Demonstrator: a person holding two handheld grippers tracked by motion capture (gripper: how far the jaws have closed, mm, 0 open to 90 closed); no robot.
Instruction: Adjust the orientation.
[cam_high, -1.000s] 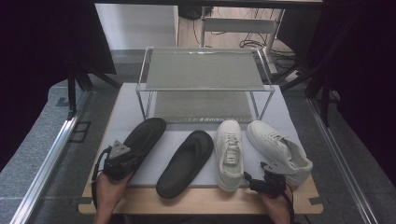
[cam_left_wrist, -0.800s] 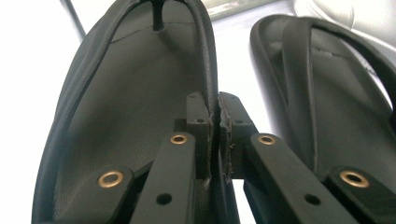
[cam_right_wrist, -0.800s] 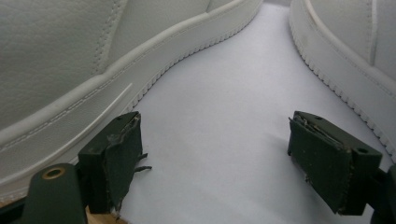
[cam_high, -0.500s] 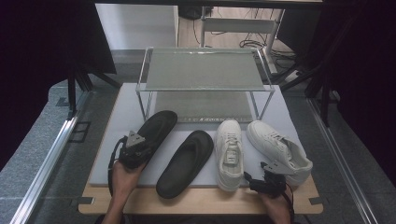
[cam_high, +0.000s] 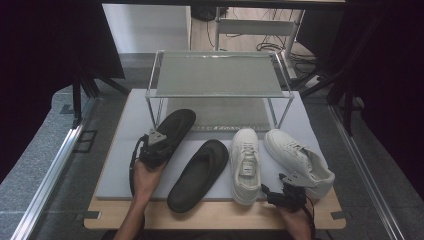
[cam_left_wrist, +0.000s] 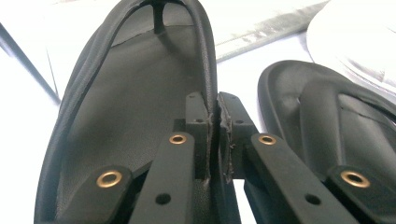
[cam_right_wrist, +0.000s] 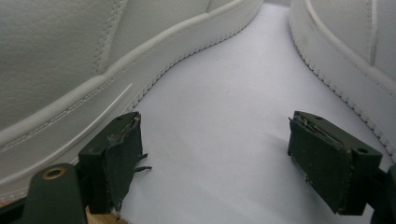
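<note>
The left gripper (cam_high: 156, 145) has its fingers pinched on the side edge of one black slipper (cam_high: 172, 129), toe at the near left leg of the empty two-tier rack (cam_high: 220, 75); likely shelving has barely begun; the other slipper (cam_high: 197, 175) and both white sneakers (cam_high: 246, 165) lie on the white mat (cam_high: 120, 150) over the wooden table (cam_high: 215, 217); the right gripper (cam_high: 289, 196) rests spread apart between the sneakers; dark curtains surround.

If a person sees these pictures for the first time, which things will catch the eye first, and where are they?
First, the left tool is shut on the rim of a black slipper, carried toward the wire shoe rack at the back of the table. Its twin slipper lies mid-table beside two white sneakers. The right tool rests open at the near edge between the sneakers' heels.
</note>
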